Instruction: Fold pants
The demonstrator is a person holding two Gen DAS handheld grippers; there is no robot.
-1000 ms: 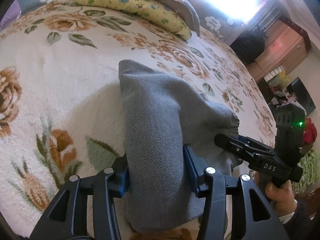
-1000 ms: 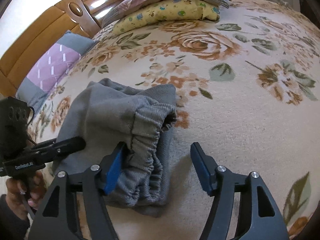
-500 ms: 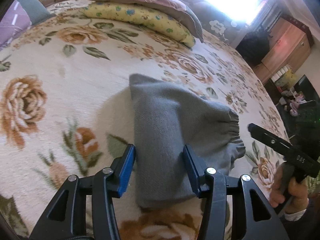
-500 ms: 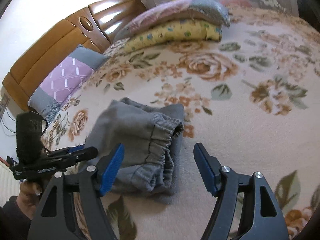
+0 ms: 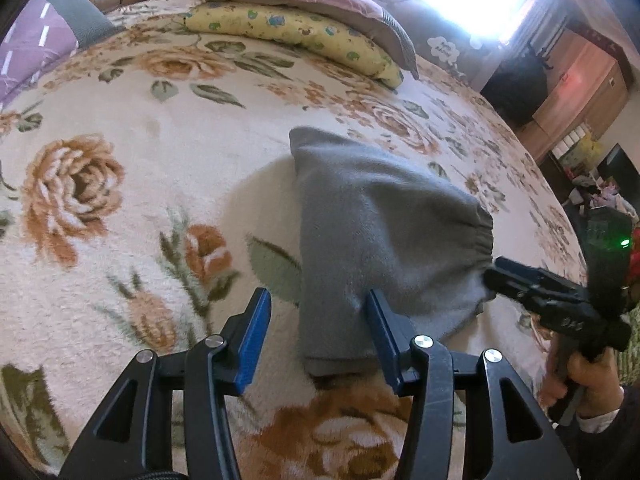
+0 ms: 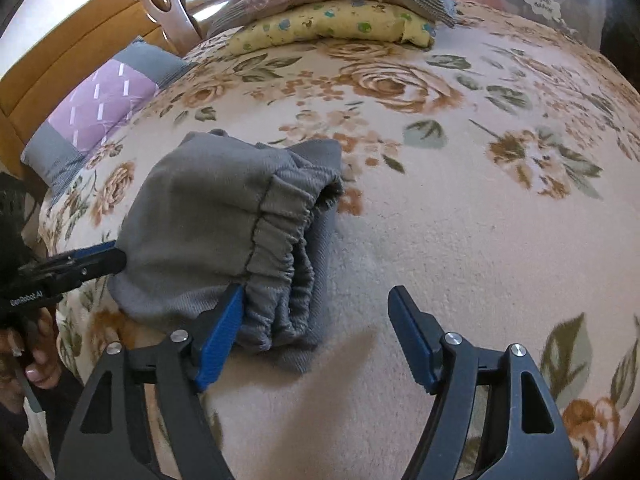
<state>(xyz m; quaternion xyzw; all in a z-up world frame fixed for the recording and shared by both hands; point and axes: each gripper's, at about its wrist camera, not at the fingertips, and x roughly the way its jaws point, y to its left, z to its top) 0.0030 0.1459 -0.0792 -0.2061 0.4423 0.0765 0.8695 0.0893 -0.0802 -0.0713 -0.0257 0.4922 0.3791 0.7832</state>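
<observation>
Now folded pants (image 5: 372, 248) lie beyond both parted jaws.

The folded pants (image 5: 372, 240) lie on the bed cover (image 5: 140, 168), near its front edge. In the left wrist view the left gripper (image 5: 318, 336) stands at six o'clock of the pants, above the bundle's near end, and the right gripper (image 5: 544, 300) sits at three o'clock, just beside the waistband. Two stacked pillows (image 5: 296, 20) lie at twelve o'clock, well apart from the pants, one on the other. A third pillow (image 6: 100, 108) rests at ten o'clock against the headboard (image 6: 72, 40).
</observation>
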